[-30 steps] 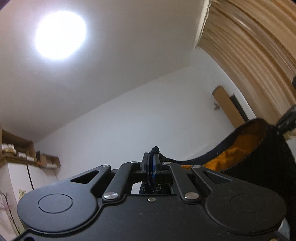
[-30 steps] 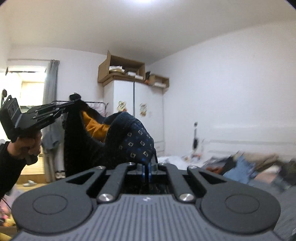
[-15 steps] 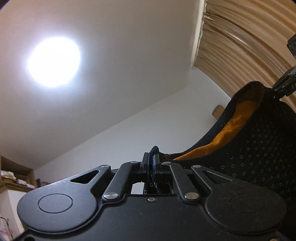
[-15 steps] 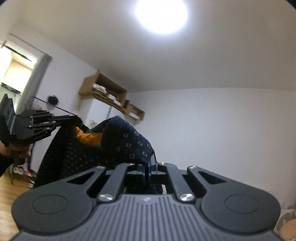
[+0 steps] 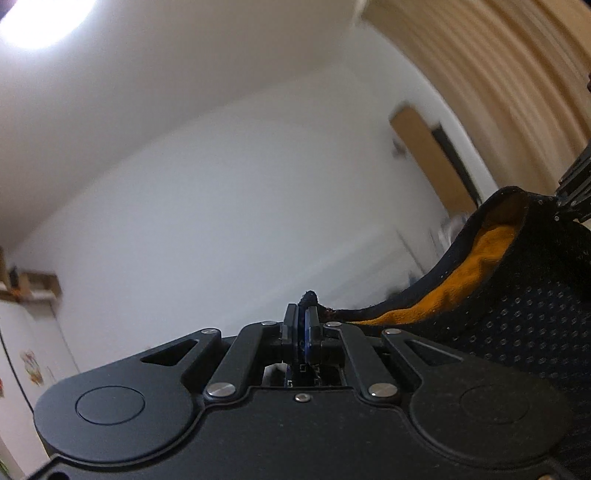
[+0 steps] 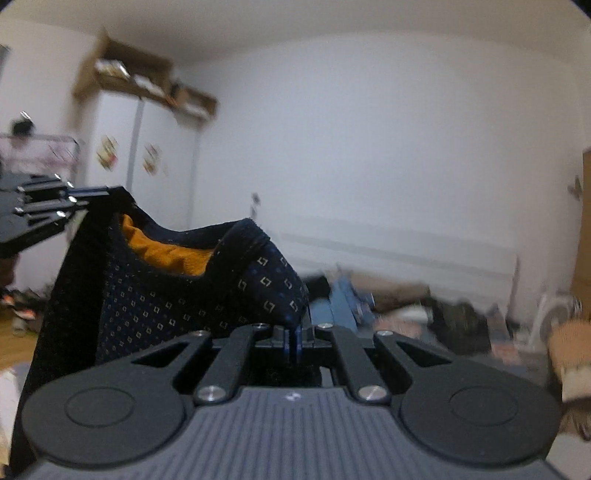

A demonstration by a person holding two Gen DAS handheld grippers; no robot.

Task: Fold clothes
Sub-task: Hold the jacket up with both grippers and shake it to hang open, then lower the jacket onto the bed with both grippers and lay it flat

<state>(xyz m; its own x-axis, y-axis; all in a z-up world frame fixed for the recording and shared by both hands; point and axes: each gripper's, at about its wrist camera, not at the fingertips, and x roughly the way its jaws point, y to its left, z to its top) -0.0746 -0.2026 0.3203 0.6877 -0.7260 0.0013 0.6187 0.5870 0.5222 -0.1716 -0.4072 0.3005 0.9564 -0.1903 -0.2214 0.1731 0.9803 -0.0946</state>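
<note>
Left tool (image 5: 301,325): jaws pinched together on a black hem of the garment (image 5: 524,325), a tuft of fabric poking up above the pads. Right tool (image 6: 293,338): jaws likewise clamped tight on the cloth, a fold of the dark weave bunched just over the tips.

Stretched between the two tools — a dark navy sweater-like garment with a small square pattern in pale thread and an orange fleece lining (image 6: 166,254) showing at the open edge. Held up in the air, sagging in a curve from one grip to the other, the rest hanging down below. Seen from the left wrist, rising to the right toward the other tool's black linkage (image 5: 576,188) at the frame edge; seen from the right wrist, running leftward to the left tool's black fingers (image 6: 88,192), which bite the far corner.

Beyond the cloth, from the right wrist: a bed (image 6: 406,310) heaped with blurred clothes, a white headboard (image 6: 399,247) behind it, a white wardrobe (image 6: 144,166) with stickers on its doors, and cardboard boxes (image 6: 122,70) stacked on top. A clothes rack (image 6: 40,147) at far left, blurred, over a wooden floor (image 6: 18,343).

From the left wrist: white wall, a bright ceiling lamp (image 5: 40,18) at top left, tan curtains (image 5: 491,74) at upper right — all smeared by motion.
</note>
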